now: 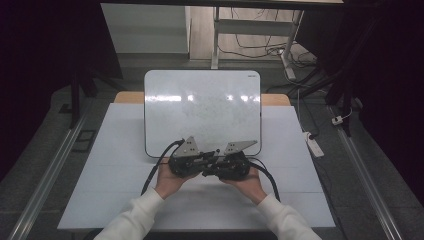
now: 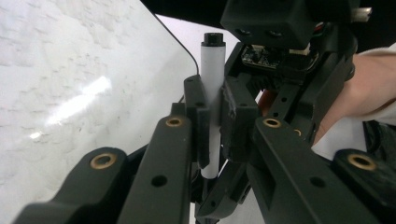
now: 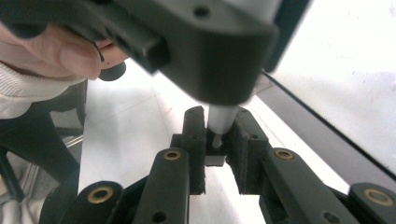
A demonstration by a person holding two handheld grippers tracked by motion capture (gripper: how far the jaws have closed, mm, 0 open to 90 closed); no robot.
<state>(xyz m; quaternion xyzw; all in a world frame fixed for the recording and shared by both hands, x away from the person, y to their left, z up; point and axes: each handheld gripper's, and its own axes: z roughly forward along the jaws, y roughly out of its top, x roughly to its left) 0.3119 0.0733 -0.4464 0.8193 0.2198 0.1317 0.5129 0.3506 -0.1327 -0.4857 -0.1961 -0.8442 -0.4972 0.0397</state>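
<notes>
A white marker (image 2: 212, 70) with a black end stands upright between the pads of my left gripper (image 2: 212, 116), which is shut on its barrel. Its tapered end (image 3: 218, 122) comes down between the jaws of my right gripper (image 3: 216, 149). There the pads clamp a small pale piece (image 3: 215, 161) right at the marker's tip, possibly its cap. In the high view the left gripper (image 1: 206, 159) and right gripper (image 1: 213, 167) meet tip to tip at the near edge of a whiteboard (image 1: 200, 105), each held in a hand.
The whiteboard (image 2: 70, 93) lies flat on a white-covered table (image 1: 125, 175) and bears faint wiped marks. Cables trail from both grippers toward the person. Beyond the table are a desk frame (image 1: 216, 40) and floor cables; a power strip (image 1: 315, 144) lies to the right.
</notes>
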